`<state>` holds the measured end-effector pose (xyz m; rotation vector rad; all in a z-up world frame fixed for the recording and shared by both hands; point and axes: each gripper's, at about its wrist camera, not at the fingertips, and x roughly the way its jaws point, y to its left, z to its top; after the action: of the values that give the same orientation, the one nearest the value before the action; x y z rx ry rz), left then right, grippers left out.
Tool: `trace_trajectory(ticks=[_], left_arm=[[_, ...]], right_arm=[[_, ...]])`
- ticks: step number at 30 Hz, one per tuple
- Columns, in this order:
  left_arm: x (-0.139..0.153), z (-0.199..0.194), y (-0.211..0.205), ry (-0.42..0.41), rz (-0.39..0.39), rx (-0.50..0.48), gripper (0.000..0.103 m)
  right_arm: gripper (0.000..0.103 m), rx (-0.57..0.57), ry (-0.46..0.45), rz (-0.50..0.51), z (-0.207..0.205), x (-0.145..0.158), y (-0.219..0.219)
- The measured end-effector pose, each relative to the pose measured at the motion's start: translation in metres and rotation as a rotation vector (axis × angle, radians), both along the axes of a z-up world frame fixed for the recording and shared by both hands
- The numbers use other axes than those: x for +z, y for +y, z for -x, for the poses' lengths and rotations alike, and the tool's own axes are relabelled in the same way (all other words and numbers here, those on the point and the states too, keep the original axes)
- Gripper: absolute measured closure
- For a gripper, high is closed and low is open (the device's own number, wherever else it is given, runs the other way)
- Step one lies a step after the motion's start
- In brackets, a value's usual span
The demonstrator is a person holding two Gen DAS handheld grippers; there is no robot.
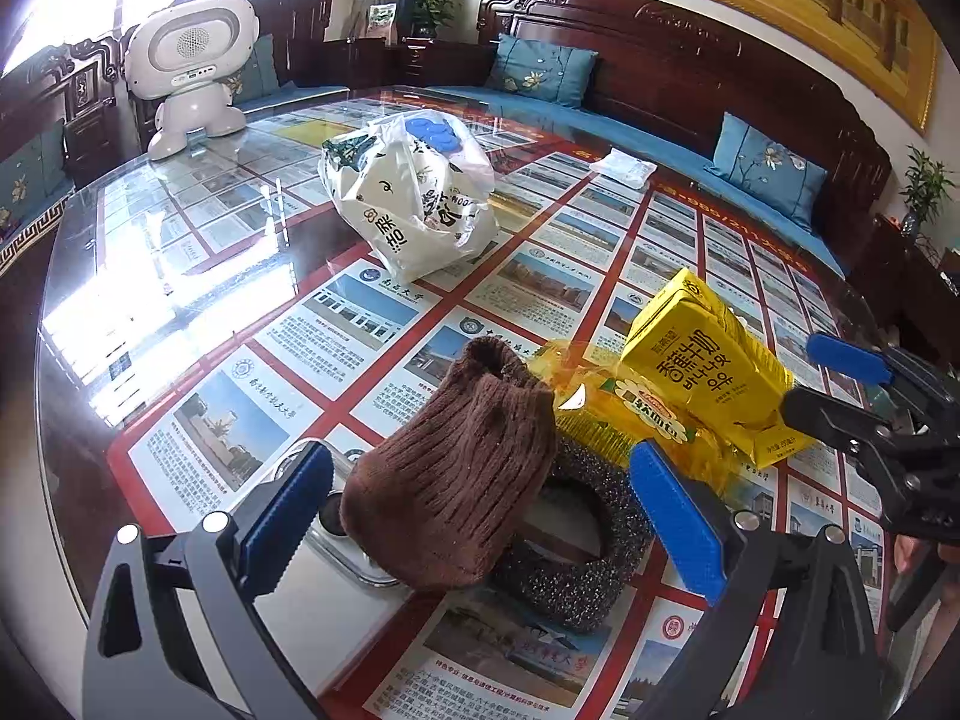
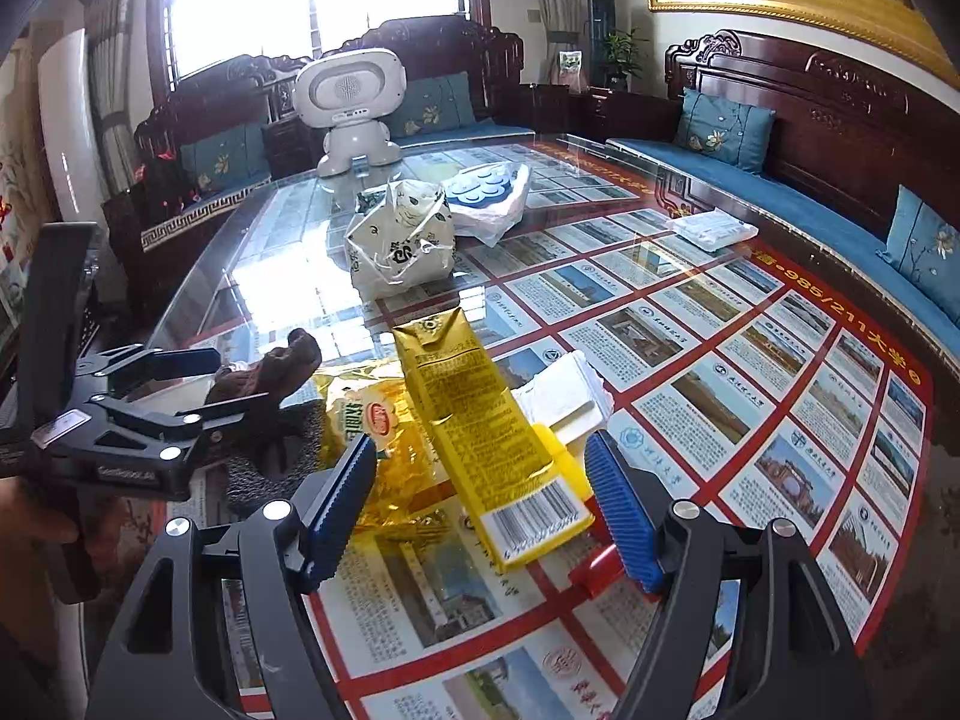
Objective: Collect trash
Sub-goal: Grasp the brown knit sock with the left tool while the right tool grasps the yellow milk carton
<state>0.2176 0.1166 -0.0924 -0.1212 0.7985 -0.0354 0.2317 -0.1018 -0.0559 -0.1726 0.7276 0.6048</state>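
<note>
Toy robot: a white toy robot (image 1: 186,72) stands at the far left of the table, well apart from the trash.
Table: a glass top (image 1: 198,252) over a printed sheet of pictures and red lines, with glare on its left half.
Left gripper: the left gripper (image 1: 480,510) is low at the near left with its blue pads spread wide, one on either side of the brown knit piece. Neither pad presses on it.
Brown knit piece: a ribbed brown knit piece (image 1: 462,468) lies slumped across a dark speckled ring (image 1: 576,588), with its open mouth toward the far side.
Clear glass item: a clear glass rim (image 1: 336,546) shows just left of the knit piece and is mostly hidden under it.
Plastic bags: a printed white plastic bag (image 1: 414,204) sits mid-table on the far side. Just beside it, a thinner bag holds something blue (image 2: 480,189).
Yellow wrapper: a crumpled clear-yellow wrapper (image 2: 390,450) lies right of the ring and partly under the carton.
Milk carton: a yellow carton (image 2: 480,420) lies tilted on the wrapper, barcode end nearest, between the right gripper's pads.
Right gripper: the right gripper (image 2: 483,504) has its pads spread on either side of the carton's near end. The left pad is clear of the carton, with wrapper showing in the gap, so there is no pinch.
Paper: a white folded stack (image 2: 564,396) lies just right of the carton.
Red item: a small red thing (image 2: 594,576) lies by the right pad; I cannot tell what it is.
White packet: a flat white packet (image 2: 714,228) lies at the far right, well apart from the rest.
</note>
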Motion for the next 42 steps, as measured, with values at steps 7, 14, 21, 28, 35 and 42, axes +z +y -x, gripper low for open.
trace_trajectory(ticks=[7,14,21,28,35,42], left_arm=[[-0.004,-0.003,-0.001,0.024,-0.012,-0.005,0.004],[-0.006,-0.007,-0.002,0.036,-0.016,-0.032,0.004],[-0.010,-0.021,0.009,0.079,0.029,-0.072,0.019],[-0.012,-0.040,0.008,0.124,-0.037,-0.080,0.027],[-0.012,-0.047,-0.001,0.151,-0.048,-0.137,0.069],[-0.008,-0.039,-0.001,0.130,-0.002,-0.182,0.096]], right_arm=[[0.043,0.023,0.047,0.082,-0.019,-0.021,0.017],[0.065,0.076,0.064,0.073,-0.011,-0.016,0.021],[0.068,0.107,0.057,0.017,0.002,0.004,0.015],[0.068,0.108,0.095,-0.022,-0.002,0.005,0.011],[0.068,0.102,0.114,-0.055,-0.005,0.002,0.004],[0.068,0.099,0.130,-0.081,-0.001,0.001,-0.006]])
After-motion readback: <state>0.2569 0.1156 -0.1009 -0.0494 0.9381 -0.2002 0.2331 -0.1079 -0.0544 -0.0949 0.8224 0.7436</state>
